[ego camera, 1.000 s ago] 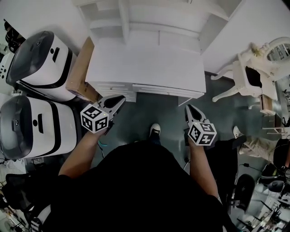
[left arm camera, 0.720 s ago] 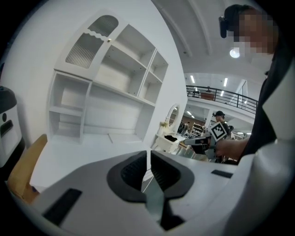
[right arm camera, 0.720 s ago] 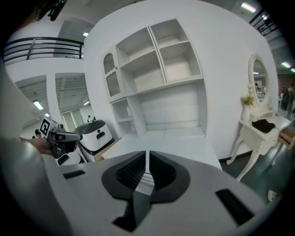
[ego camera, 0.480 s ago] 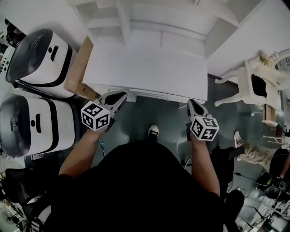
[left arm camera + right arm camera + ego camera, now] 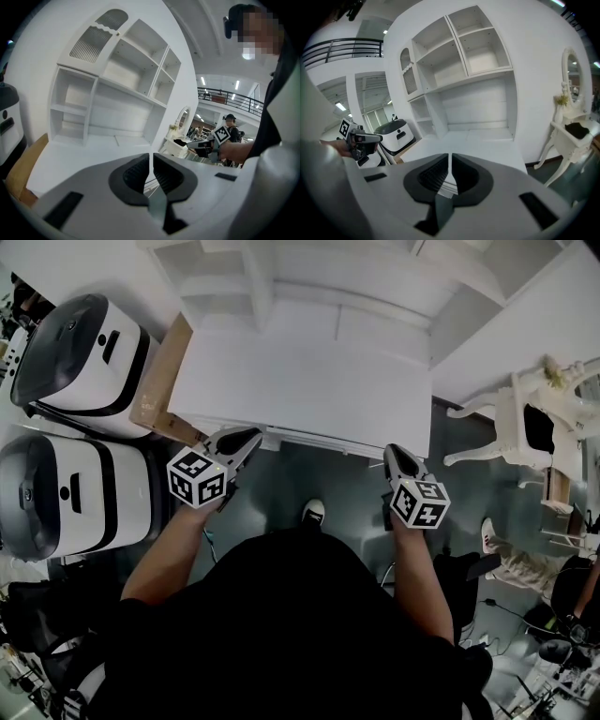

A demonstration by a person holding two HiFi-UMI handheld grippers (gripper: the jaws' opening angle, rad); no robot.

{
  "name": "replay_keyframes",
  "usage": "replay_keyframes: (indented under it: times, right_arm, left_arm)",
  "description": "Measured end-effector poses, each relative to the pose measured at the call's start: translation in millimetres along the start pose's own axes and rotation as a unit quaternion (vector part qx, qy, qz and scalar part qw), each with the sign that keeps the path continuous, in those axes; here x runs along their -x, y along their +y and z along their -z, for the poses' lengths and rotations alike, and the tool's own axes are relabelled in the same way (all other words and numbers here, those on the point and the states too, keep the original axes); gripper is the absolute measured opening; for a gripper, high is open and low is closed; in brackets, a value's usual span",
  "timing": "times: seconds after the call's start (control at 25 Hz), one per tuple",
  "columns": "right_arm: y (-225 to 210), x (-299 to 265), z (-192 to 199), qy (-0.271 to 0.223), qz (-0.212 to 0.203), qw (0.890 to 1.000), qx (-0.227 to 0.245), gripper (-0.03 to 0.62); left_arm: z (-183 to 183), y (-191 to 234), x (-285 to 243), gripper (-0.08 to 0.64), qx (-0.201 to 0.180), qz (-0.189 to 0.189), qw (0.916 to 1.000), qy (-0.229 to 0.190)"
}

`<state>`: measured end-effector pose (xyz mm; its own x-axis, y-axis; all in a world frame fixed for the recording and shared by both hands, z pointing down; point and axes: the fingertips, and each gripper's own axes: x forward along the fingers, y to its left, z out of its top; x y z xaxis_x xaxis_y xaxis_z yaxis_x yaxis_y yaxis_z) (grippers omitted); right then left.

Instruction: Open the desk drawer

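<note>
The white desk [image 5: 300, 381] with a shelf hutch [image 5: 309, 287] stands in front of me; its drawer fronts [image 5: 323, 440] run along the near edge and look closed. My left gripper [image 5: 246, 439] is shut and empty, its tip just short of the desk's front left edge. Also shut and empty, the right gripper [image 5: 397, 457] hangs by the front right corner. In the left gripper view the shut jaws [image 5: 150, 157] point over the desktop [image 5: 89, 157], with the right gripper [image 5: 206, 145] beyond. The right gripper view shows its shut jaws [image 5: 450, 157] aimed at the desk [image 5: 468, 140].
Two white-and-black machines [image 5: 80, 348] [image 5: 70, 493] stand at the left, with a cardboard box [image 5: 161, 381] between them and the desk. A white vanity chair [image 5: 525, 423] stands at the right. My shoe [image 5: 314, 512] is on the grey floor under the desk edge.
Both grippers have moved forward toward the desk's front edge, and the desk looms nearer. The jaws of both stayed shut.
</note>
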<state>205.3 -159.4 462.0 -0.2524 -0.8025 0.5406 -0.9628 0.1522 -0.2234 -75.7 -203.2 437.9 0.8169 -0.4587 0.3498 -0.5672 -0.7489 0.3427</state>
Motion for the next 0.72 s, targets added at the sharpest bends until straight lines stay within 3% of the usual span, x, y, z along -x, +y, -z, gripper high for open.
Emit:
replay_keyframes:
  times: [0.72]
  right_arm:
    - [-14,-21,24,0.034,-0.003,0.999,-0.007,0.023]
  left_arm:
    - [5,4,-20,0.032,0.004,0.008,0.9998,0.017]
